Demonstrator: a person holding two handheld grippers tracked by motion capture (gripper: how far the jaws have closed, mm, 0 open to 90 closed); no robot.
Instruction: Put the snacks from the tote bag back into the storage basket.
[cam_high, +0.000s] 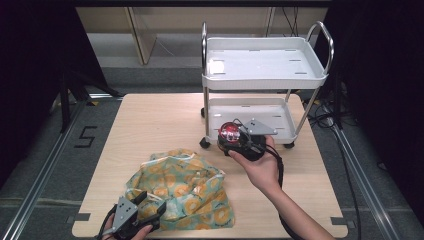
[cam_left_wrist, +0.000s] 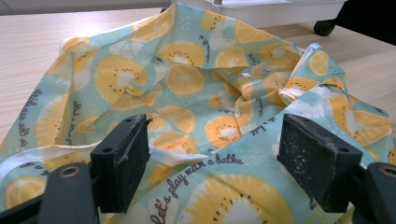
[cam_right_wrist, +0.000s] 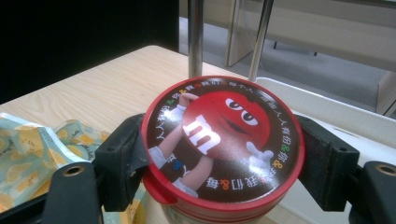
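We see the right gripper (cam_right_wrist: 224, 154) with fingers (cam_right_wrist: 122, 161) clamped either side of the red-lidded tub (cam_right_wrist: 223, 142); left gripper (cam_left_wrist: 219, 163) fingers spread above the citrus-print cloth (cam_left_wrist: 187, 84).

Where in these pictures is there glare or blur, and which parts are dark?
High view: a bright glare patch on the cart's top tray, black at both side edges. Right gripper view: a soft sheen on the red lid of the candy tub, sharp print, dark upper left corner. Left gripper view: even light on the orange-print cloth, the near black jaws slightly soft.
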